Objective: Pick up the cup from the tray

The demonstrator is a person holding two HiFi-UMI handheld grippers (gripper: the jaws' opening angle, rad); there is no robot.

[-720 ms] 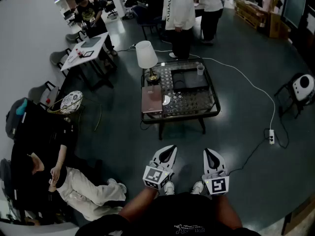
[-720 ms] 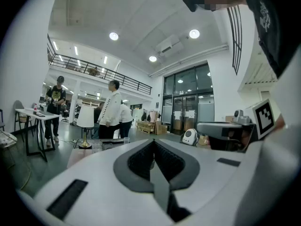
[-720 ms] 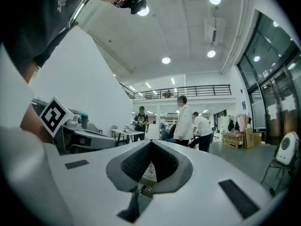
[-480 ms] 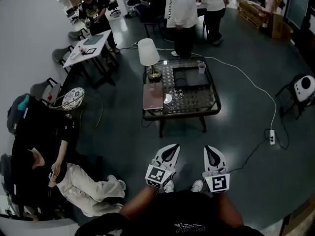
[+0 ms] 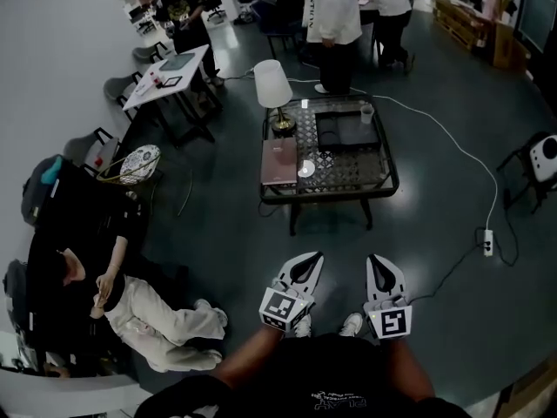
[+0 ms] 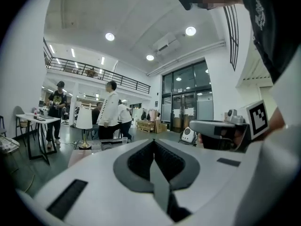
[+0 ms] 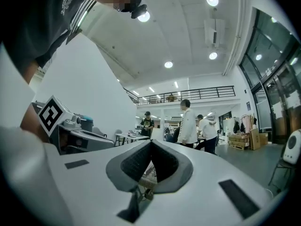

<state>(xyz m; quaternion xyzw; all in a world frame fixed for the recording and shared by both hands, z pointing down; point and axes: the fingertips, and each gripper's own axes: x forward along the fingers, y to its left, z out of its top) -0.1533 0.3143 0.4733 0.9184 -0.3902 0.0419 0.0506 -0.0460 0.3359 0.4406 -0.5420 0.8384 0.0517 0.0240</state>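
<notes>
Closing the gap comes first: the cup is well out of reach. Left gripper [image 5: 316, 256] is clenched on nothing, low at my 11 o'clock. Glass table [image 5: 331, 195] is dead ahead at 12. The black tray [image 5: 344, 136] is on its far half, with the cup [image 5: 366, 113] at the tray's 1 o'clock corner. Right gripper [image 5: 373, 258] is also clenched and empty. It's on the cup's side, so I'd use it: walk up, spread the jaws before reaching, come in level, pinch the wall mid-height, lift straight up. Writing: vertical lettering on a bystander's white top [image 5: 335, 11] is too small to read, same for my shirt print [image 5: 335, 399]. The cubes carry square markers only.
</notes>
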